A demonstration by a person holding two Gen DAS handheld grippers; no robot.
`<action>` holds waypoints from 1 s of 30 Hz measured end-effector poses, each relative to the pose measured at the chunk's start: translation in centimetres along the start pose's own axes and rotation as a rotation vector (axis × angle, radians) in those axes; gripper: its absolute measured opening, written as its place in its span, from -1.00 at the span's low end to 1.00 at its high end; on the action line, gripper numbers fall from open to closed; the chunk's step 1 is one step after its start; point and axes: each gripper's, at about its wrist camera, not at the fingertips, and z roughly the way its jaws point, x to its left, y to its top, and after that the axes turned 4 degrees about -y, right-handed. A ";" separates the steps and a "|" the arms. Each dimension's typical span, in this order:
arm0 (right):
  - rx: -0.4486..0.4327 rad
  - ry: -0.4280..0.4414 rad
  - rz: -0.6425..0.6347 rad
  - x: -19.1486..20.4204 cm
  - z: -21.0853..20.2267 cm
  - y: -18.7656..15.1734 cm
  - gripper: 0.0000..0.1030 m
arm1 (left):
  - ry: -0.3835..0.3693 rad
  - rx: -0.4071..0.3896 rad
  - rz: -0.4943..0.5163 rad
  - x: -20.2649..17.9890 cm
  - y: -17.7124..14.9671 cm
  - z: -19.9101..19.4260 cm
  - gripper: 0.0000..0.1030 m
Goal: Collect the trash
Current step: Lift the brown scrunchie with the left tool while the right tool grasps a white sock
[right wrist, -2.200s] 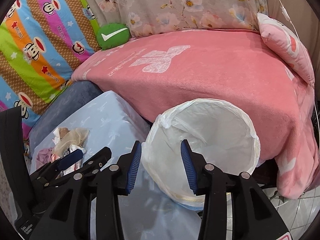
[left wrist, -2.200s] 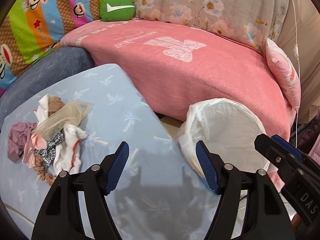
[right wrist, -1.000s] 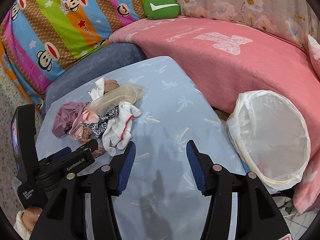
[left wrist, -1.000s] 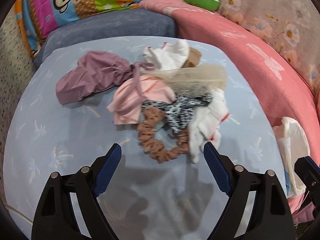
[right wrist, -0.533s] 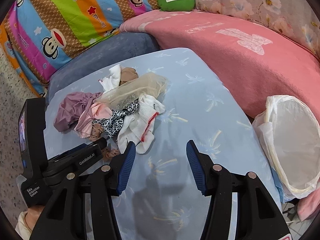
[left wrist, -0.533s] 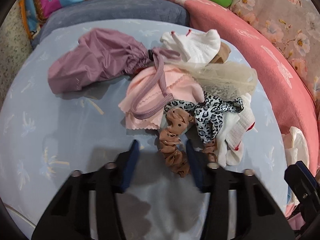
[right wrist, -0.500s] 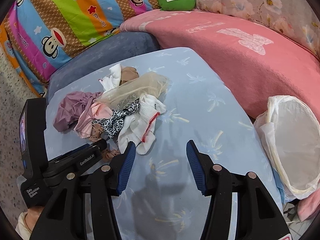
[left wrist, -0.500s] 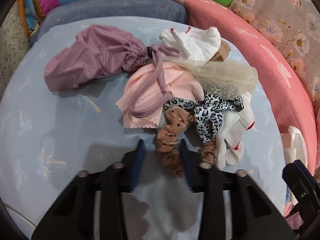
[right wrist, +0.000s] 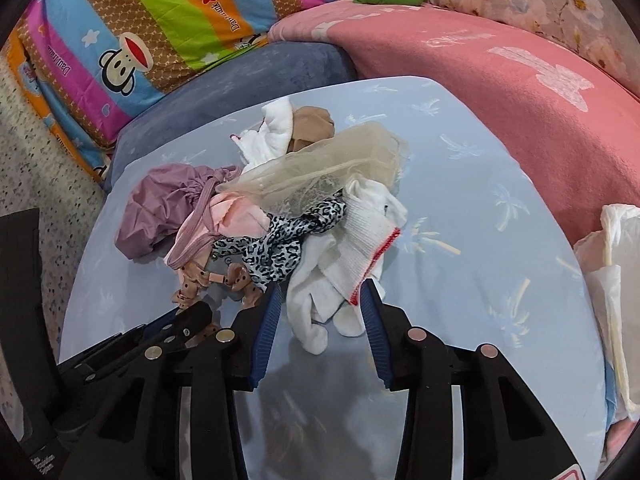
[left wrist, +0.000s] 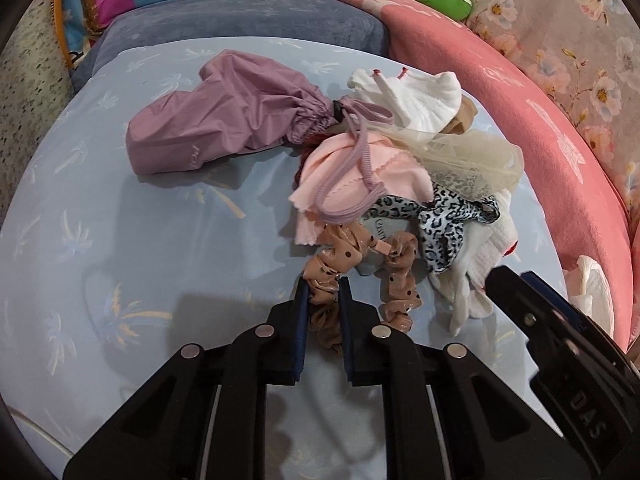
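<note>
While left tongs pinch the scrunchie, right tongs straddle the white sock.

Left wrist view: left tongs (left wrist: pixel 323 294) pressed on the brown dotted scrunchie (left wrist: pixel 352 264) at lower centre, on the blue worktop (left wrist: pixel 120 240); the pile sits centre-right, with purple pouch (left wrist: pixel 224 116), pink cloth (left wrist: pixel 360 172) and leopard band (left wrist: pixel 440 220) touching it. Risk: the scrunchie loop lies under the pink cloth edge, so lifting may drag neighbours or slip off. Right wrist view: right tongs (right wrist: pixel 320 308) spread wide around the white sock (right wrist: pixel 344 256), not gripping. Lined bin (right wrist: pixel 612 280) at the right edge, well apart from the pile; a long carry could drop a loose item.
</note>
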 end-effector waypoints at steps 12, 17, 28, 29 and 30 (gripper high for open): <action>0.061 0.038 0.026 -0.7 1.5 -1.6 -0.99 | 0.006 -0.007 0.011 -0.8 0.1 -0.5 -0.72; 0.009 0.060 0.063 -2.3 -1.6 -1.9 -0.99 | -0.009 -0.018 0.044 -2.3 -0.3 -1.2 -0.72; -0.042 0.055 0.070 -4.4 -4.8 -1.8 -0.80 | -0.014 -0.052 0.104 -5.0 -0.6 -2.7 -0.72; -0.041 0.055 0.068 -4.3 -4.7 -1.8 -0.77 | -0.012 -0.054 0.103 -4.9 -0.5 -2.7 -0.72; -0.040 0.057 0.064 -4.1 -4.5 -1.8 -0.73 | -0.011 -0.055 0.101 -4.8 -0.5 -2.8 -0.72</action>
